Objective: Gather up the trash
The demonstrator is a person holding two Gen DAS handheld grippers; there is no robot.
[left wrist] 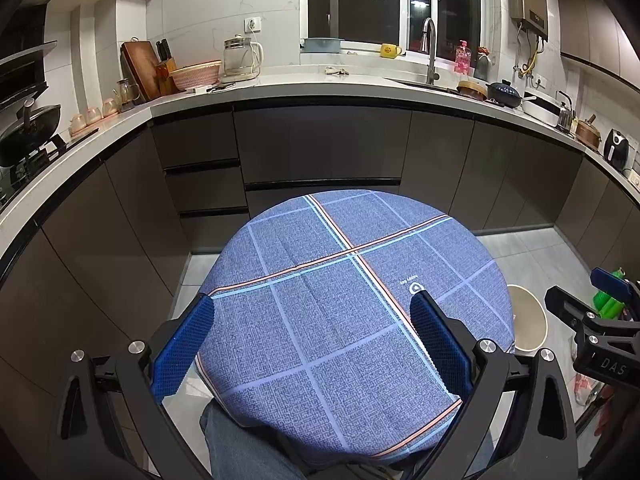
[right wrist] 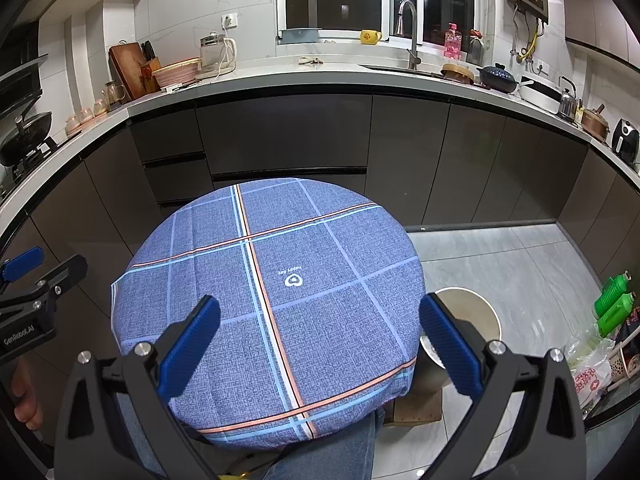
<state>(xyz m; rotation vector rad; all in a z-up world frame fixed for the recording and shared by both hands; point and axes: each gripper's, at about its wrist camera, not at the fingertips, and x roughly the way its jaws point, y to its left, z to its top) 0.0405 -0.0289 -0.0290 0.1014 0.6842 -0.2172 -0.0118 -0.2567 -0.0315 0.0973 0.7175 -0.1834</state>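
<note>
A round table with a blue plaid cloth (left wrist: 340, 320) (right wrist: 280, 300) stands in front of me; I see no trash on it. A round beige trash bin (right wrist: 476, 312) stands on the floor at the table's right, partly hidden in the left wrist view (left wrist: 528, 320). My left gripper (left wrist: 312, 340) is open and empty over the table's near part. My right gripper (right wrist: 320, 340) is open and empty over the table's near right part. Each gripper shows at the edge of the other's view: the right one (left wrist: 588, 296), the left one (right wrist: 40, 268).
Dark cabinets and a white counter (right wrist: 320, 76) with sink, kettle, pots and boards curve around the back. Two green bottles (right wrist: 612, 300) and plastic bags (right wrist: 592, 368) lie on the floor at the right. Grey tiled floor (right wrist: 520, 264). My knee in jeans is below the table.
</note>
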